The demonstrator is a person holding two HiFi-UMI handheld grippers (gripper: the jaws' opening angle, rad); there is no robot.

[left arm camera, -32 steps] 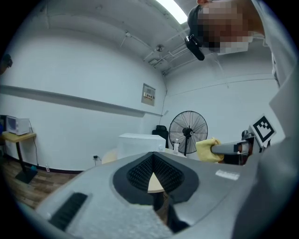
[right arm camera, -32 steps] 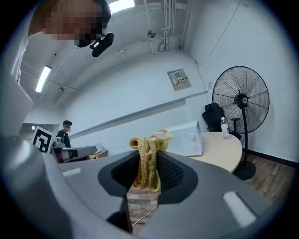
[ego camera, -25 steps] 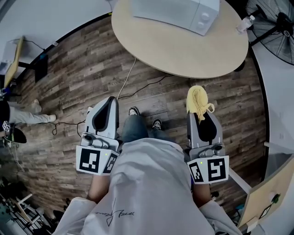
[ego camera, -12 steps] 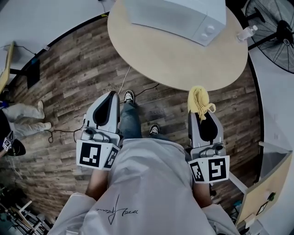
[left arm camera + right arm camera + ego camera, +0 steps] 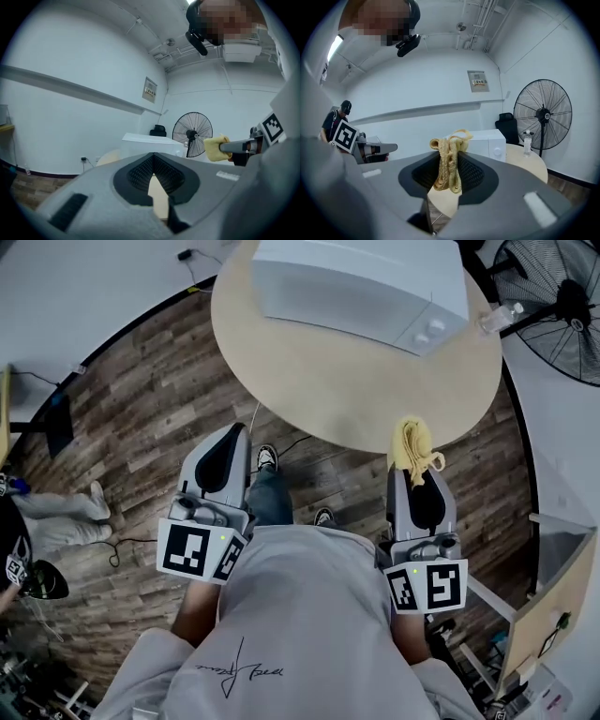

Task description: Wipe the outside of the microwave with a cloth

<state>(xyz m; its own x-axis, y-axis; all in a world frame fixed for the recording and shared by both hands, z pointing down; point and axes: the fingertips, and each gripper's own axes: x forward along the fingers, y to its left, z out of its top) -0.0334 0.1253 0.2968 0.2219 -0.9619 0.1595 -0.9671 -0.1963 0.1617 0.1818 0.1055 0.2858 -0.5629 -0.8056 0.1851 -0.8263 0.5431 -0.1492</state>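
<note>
The right hand-held gripper (image 5: 412, 463) grasps the yellow cloth (image 5: 411, 439) by the near edge of the desk (image 5: 347, 390). The left hand-held gripper (image 5: 235, 429) is clenched, empty.

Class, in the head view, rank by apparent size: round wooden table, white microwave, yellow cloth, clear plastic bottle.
1. round wooden table
2. white microwave
3. yellow cloth, looks bigger, but it is nearer the camera, so unsure against
4. clear plastic bottle

A round, pale wooden table (image 5: 356, 390) stands on a dark plank floor (image 5: 141, 409). A white wall (image 5: 84, 287) rises behind the table, and a black pedestal fan (image 5: 555, 307) stands to its right. A clear water bottle (image 5: 497, 317) stands upright at the table's right edge. A thin cable (image 5: 255, 418) trails over the floor below its near edge.
</note>
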